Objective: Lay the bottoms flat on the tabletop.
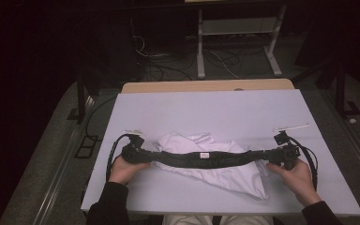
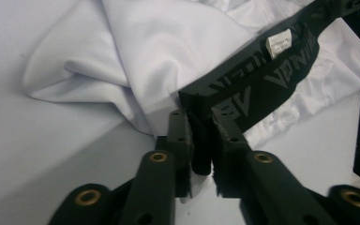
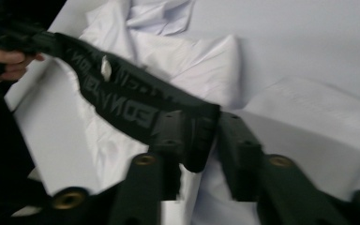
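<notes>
A white garment (image 1: 236, 177) lies crumpled on the white table top (image 1: 215, 108), and its black lettered waistband (image 1: 201, 160) is pulled out in a long band between both grippers. My left gripper (image 1: 136, 152) pinches the band's left end; in the left gripper view its jaws (image 2: 201, 117) are closed on the waistband (image 2: 262, 79), with the white cloth (image 2: 145, 47) behind. My right gripper (image 1: 281, 151) holds the right end; in the right gripper view the waistband (image 3: 122, 101) ends between the jaws (image 3: 200, 117). A small white label (image 2: 279, 43) is sewn on the band.
Short white tape strips (image 1: 293, 127) lie on the table near each gripper. A wooden edge (image 1: 206, 86) borders the far side. Beyond it, a metal frame (image 1: 236, 28) and loose cables (image 1: 168, 65) stand on the dark floor. The other hand (image 3: 0, 65) appears far left in the right gripper view.
</notes>
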Motion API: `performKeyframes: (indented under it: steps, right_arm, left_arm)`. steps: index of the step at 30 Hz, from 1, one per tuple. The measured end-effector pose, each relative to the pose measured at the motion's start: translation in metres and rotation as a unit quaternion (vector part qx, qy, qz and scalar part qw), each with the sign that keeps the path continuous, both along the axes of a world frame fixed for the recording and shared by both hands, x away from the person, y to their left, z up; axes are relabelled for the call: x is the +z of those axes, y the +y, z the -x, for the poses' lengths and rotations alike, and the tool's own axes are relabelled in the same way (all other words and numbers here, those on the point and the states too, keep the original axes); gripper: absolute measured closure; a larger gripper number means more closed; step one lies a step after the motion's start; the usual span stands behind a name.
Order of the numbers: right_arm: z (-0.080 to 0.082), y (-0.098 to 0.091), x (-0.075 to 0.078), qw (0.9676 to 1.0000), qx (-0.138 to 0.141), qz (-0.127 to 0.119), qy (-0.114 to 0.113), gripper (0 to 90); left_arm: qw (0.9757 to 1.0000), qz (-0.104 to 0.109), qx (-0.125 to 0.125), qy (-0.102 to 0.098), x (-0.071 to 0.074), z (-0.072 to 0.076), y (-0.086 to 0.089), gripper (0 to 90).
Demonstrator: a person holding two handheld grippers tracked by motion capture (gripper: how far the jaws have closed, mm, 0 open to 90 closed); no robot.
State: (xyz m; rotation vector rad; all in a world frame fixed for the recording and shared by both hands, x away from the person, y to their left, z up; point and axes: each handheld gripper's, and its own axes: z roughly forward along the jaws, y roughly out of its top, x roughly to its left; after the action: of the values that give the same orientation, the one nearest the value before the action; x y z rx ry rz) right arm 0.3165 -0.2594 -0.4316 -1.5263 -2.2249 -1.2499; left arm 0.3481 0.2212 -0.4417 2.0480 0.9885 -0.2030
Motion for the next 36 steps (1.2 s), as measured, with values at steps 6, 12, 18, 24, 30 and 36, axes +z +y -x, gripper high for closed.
performKeyframes:
  steps: [6, 12, 18, 24, 30, 36]
  right_arm:
    - [0.002, 0.005, -0.001, 0.9995, 0.029, 0.012, 0.007, 84.4]
    - [0.003, -0.003, 0.005, 0.9997, 0.015, -0.004, -0.017, 85.1]
    - [0.001, -0.010, 0.011, 0.9992, 0.008, -0.008, -0.037, 85.1]
    - [-0.004, -0.014, 0.015, 0.9986, -0.004, -0.001, -0.053, 85.3]
    - [-0.013, -0.016, 0.020, 0.9969, -0.011, 0.005, -0.078, 85.3]
    - [-0.030, -0.018, 0.027, 0.9943, -0.025, 0.028, -0.100, 85.3]
  left_arm:
    - [0.9999, -0.002, -0.008, -0.006, 0.003, 0.000, -0.002, 84.7]
    - [0.9997, 0.007, -0.010, -0.020, 0.010, 0.000, -0.001, 84.9]
    - [0.9982, 0.030, 0.000, -0.051, 0.020, 0.001, -0.003, 85.1]
    - [0.9954, 0.049, 0.016, -0.081, 0.025, 0.000, -0.003, 85.1]
    - [0.9914, 0.067, 0.033, -0.107, 0.029, -0.003, -0.003, 85.5]
    - [0.9863, 0.084, 0.052, -0.132, 0.034, -0.011, -0.011, 85.7]
